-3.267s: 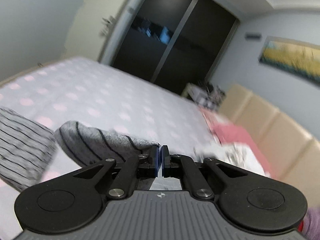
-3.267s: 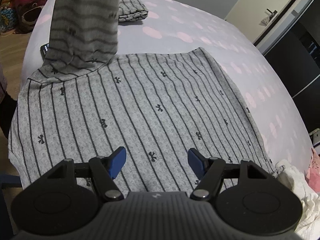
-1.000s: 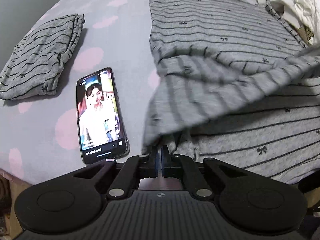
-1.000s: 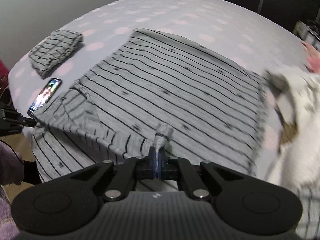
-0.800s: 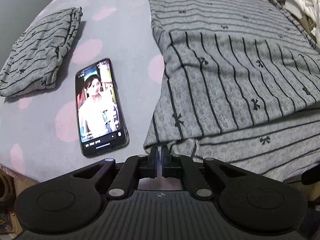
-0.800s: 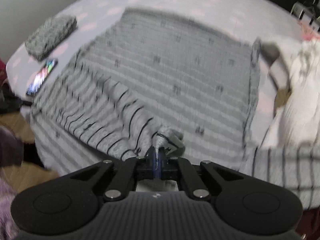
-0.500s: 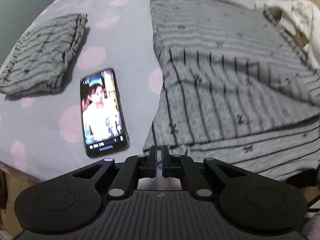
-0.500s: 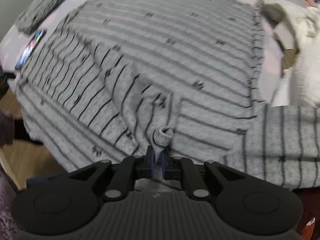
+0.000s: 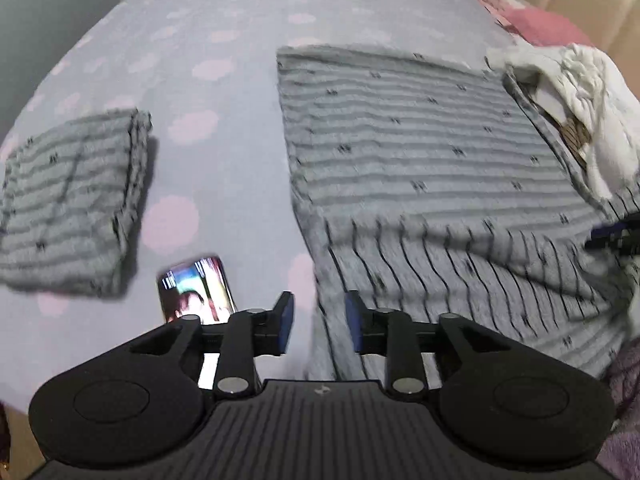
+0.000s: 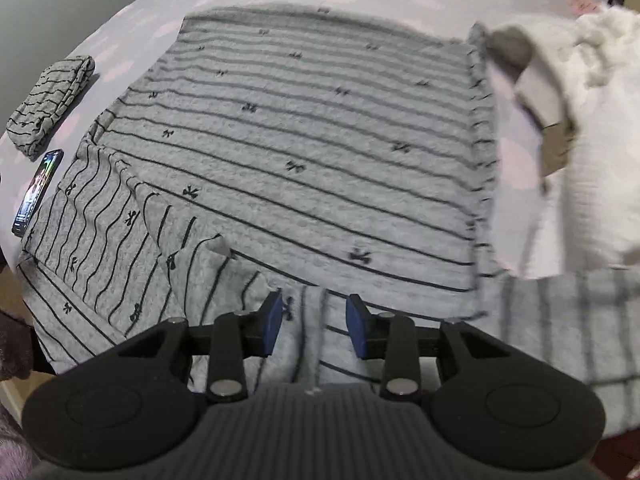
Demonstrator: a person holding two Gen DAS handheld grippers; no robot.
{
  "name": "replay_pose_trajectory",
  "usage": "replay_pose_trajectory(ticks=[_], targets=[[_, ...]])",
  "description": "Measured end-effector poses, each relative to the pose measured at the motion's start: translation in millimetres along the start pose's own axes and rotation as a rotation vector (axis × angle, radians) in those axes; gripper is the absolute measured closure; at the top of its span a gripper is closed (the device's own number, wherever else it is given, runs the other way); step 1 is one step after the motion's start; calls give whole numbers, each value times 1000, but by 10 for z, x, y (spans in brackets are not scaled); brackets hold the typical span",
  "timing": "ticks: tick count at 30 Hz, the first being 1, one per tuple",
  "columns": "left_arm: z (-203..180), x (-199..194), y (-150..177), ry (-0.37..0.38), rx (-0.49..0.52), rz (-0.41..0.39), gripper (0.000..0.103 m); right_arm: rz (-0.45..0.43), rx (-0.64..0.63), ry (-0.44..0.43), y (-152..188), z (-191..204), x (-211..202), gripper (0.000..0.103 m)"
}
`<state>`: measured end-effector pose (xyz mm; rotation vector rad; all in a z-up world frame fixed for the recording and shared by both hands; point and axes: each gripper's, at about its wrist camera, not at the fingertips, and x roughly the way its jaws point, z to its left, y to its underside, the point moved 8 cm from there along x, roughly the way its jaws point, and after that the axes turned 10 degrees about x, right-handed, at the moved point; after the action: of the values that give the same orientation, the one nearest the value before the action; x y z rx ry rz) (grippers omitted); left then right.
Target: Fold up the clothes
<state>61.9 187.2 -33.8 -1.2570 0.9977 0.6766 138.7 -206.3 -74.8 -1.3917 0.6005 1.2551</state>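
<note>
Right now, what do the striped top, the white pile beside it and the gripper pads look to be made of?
Striped top: soft grey knit, matte, dimpled texture, drapes in folds.
White pile: fluffy fabric, probably fleece or terry; too blurred to tell.
Pads on the right gripper fingers: blue, matte, likely rubber or foam; the frame looks like black plastic.

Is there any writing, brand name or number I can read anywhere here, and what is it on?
No text can be read.
phone: screen lit with a picture; any writing on it is too blurred.
left gripper: a small pale mark on its body, too small to read.
striped garment: only bow motifs, no words.
</note>
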Motion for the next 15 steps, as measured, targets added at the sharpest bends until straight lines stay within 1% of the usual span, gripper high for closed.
replay_pose_trajectory(ticks=[1,2,6,8,9,12,13,14,15], targets=[[54,39,-61,1,-19,-12,64,12,-1,2,-7,16,81,63],[109,77,-121,3,-38,-24,62,24,-2,3,-14,31,158,62],[283,317,-353,26,-127,-65,62,65,9,-3,-8,74,327,62],[334,461,-428,42,-166,-68,62,84,6,-4,13,94,385,62],[355,537,-461,50,-183,-65,62,92,2,-5,33,107,414,62],[343,821,-478,65,-203,-5,62,114,-12,0,104,138,491,63],[321,911,-476,57,-198,17,62,115,-19,5,123,143,506,71],[300,994,-475,49,-193,36,62,116,-28,9,139,149,514,84],[291,1053,-478,40,-189,48,62,114,-35,13,145,151,512,90]])
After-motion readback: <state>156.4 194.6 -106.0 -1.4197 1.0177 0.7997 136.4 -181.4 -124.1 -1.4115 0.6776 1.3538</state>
